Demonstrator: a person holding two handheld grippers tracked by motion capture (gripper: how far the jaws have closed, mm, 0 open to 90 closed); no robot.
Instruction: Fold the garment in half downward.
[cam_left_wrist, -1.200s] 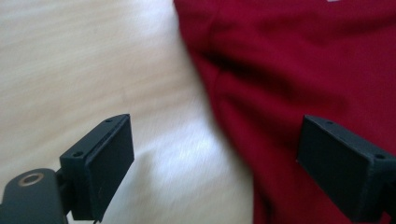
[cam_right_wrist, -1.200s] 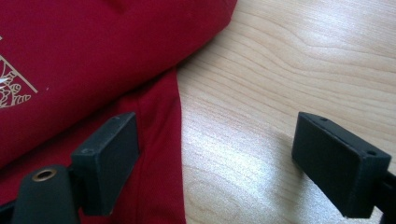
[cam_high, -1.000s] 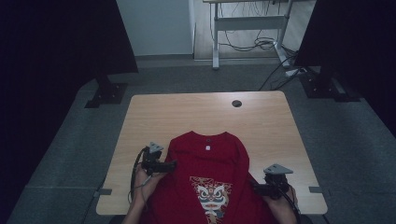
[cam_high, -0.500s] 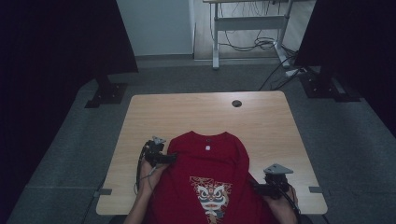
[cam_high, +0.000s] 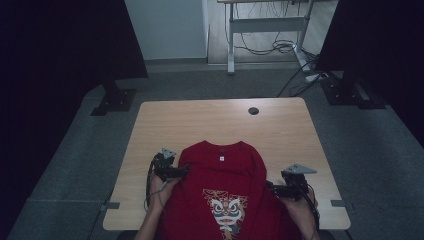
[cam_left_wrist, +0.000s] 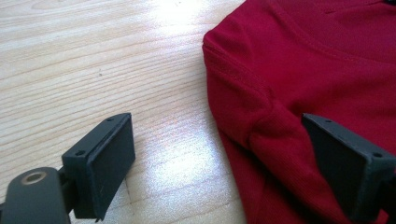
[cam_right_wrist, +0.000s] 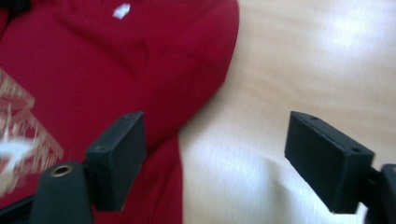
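Observation:
A red T-shirt (cam_high: 222, 185) with a lion-face print lies flat on the wooden table (cam_high: 210, 120), collar away from the person. My left gripper (cam_high: 181, 171) is at its left shoulder. In the left gripper view, my left gripper (cam_left_wrist: 219, 140) is open, and a fold of the shirt's (cam_left_wrist: 303, 60) sleeve lies between its jaws, which have just closed a little. My right gripper (cam_high: 272, 187) is at the shirt's right edge. The right gripper view shows my right gripper (cam_right_wrist: 217, 140) open astride the shirt's (cam_right_wrist: 116, 60) edge. Its jaws have just been closing, with no pad pressing on the cloth.
A small dark round cap (cam_high: 253, 110) sits in the tabletop at the far side. Black stand bases (cam_high: 112, 97) (cam_high: 352, 92) flank the table on the grey floor. Behind it stands another desk's frame (cam_high: 265, 25) with loose cables. Bare wood surrounds the shirt.
My right gripper has moved a little away from the person along the shirt's right edge. My left gripper has shifted slightly at the left shoulder. The shirt lies as before.

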